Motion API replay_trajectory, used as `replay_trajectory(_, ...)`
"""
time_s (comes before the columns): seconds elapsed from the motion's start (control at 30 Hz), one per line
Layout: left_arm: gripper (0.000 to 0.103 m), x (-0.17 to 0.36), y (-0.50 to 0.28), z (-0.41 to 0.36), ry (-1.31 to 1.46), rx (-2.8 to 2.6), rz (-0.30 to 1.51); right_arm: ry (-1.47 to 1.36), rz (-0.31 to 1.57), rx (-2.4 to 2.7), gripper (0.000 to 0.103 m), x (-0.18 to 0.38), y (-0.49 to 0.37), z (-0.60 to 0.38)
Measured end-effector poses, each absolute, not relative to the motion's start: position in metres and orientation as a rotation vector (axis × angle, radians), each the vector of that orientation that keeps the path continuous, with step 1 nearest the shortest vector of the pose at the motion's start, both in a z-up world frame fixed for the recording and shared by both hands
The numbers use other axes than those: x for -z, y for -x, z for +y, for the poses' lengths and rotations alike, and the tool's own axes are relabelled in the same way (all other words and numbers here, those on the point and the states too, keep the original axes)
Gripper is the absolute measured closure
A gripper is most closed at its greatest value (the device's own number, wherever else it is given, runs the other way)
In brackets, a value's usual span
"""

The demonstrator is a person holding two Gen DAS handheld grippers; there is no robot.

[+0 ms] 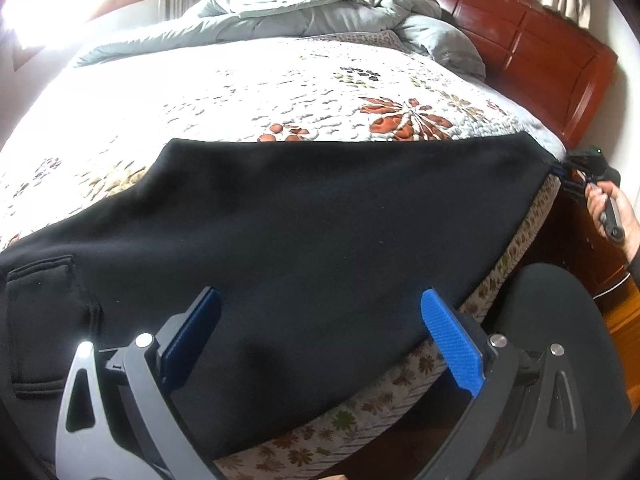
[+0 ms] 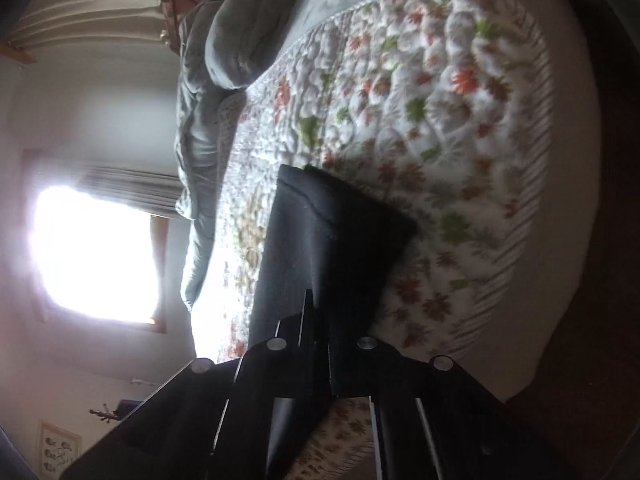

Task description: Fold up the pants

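Black pants [image 1: 304, 220] lie spread across the near side of the flowered bedspread [image 1: 248, 88], a pocket at the left. My left gripper [image 1: 320, 316] is open just above the pants near the bed's front edge, its blue pads [image 1: 452, 336] apart and empty. My right gripper [image 1: 560, 170] shows at the far right, shut on the pants' corner at the bed's edge. In the right wrist view the right gripper [image 2: 318, 312] is shut on the black pants [image 2: 320, 240], which stretch away from it over the bedspread [image 2: 440, 100].
A crumpled grey duvet [image 1: 320, 12] lies at the far side of the bed. A dark red wooden headboard [image 1: 532, 48] stands at the right. A bright window [image 2: 92, 252] is behind. The person's dark-clothed leg [image 1: 560, 320] is next to the bed.
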State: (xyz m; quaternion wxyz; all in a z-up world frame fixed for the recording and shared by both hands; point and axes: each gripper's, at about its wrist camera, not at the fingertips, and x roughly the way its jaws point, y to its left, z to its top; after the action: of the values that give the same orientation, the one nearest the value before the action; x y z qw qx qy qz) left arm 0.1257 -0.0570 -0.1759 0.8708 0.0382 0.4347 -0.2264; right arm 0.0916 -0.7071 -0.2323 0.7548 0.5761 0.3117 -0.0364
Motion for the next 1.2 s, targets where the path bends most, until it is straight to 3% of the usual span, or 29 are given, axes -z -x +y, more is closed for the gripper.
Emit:
replay_trajectory(0.47, 0.004, 0.177, -0.135, -0.038, -0.048, 0.438, 0.922, -1.263, 0.699, 0.070, 0.097, 0.239, -0.093, -0.716)
replay_trajectory(0.77, 0.004, 0.175, -0.134, -0.020, -0.054, 0.402, 0.920, -1.279, 0.605, 0.154, 0.082, 0.220, -0.068, -0.750)
replay_trajectory(0.9, 0.004, 0.176, -0.135, -0.024, -0.035, 0.407, 0.929, -1.301, 0.597, 0.181, 0.065, 0.230, -0.067, -0.751)
replay_trajectory(1.2, 0.004, 0.180, -0.137, -0.047, -0.066, 0.438, 0.939, -1.314, 0.582, 0.129, 0.060, 0.241, -0.080, -0.745)
